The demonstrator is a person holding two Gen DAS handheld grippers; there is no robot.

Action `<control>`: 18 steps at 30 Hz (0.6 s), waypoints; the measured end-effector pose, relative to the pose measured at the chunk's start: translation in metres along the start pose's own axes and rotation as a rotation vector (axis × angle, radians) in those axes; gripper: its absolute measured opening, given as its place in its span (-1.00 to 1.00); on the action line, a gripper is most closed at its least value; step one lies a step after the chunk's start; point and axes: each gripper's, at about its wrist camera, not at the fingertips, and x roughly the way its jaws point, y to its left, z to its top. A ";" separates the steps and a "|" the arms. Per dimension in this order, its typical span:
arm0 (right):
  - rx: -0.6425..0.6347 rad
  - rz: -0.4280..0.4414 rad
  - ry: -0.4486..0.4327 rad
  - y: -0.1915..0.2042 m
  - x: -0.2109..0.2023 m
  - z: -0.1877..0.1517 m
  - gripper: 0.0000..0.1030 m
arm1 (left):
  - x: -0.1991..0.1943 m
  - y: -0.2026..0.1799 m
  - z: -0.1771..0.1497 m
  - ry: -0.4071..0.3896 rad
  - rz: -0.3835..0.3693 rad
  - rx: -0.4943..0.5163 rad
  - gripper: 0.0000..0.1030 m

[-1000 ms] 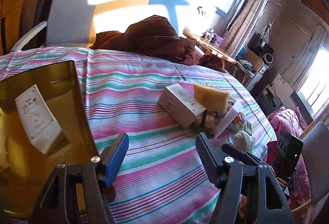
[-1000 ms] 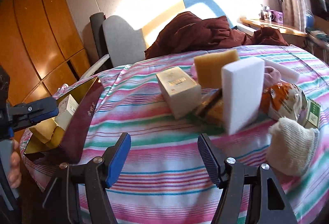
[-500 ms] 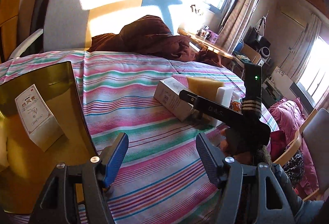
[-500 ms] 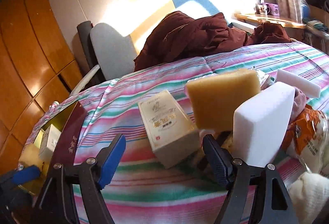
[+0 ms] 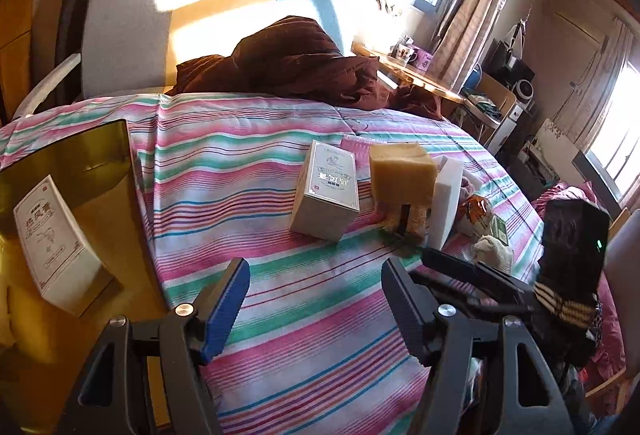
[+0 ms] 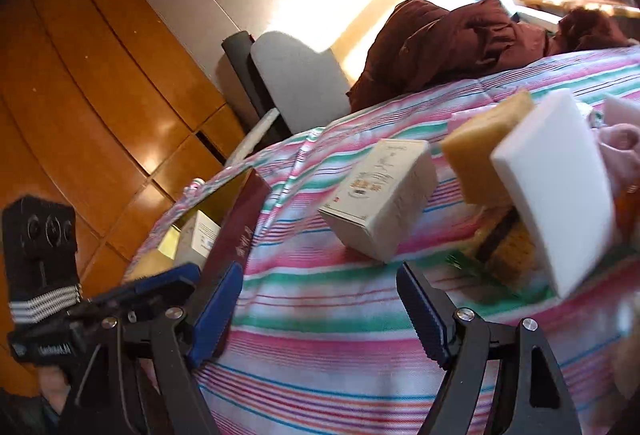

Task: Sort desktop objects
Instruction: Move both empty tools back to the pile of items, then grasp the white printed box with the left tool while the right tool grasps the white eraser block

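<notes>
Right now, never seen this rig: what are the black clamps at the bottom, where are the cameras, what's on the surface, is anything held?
No robot here: a person carries one hand-held gripper per hand, each with a fisheye camera looking along its two fingers. The clamps are those fingers. The left hand-held gripper fills one picture, the right hand-held gripper the other; both are open and hold nothing. On the striped cloth sit a white carton, a yellow sponge and a white foam block, bunched together. At the left a gold-lined box holds another small carton. A brown garment lies behind.
</notes>
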 end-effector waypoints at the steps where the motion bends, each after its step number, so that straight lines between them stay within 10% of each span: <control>1: -0.027 -0.044 0.002 0.000 -0.005 -0.007 0.56 | 0.008 -0.004 0.005 0.010 0.013 0.016 0.36; 7: -0.183 -0.285 -0.027 0.000 -0.028 -0.043 0.56 | 0.049 -0.026 0.029 0.037 0.073 0.097 0.36; 18: -0.143 -0.261 -0.089 -0.014 -0.030 -0.045 0.57 | 0.102 -0.040 0.040 0.096 0.136 0.153 0.51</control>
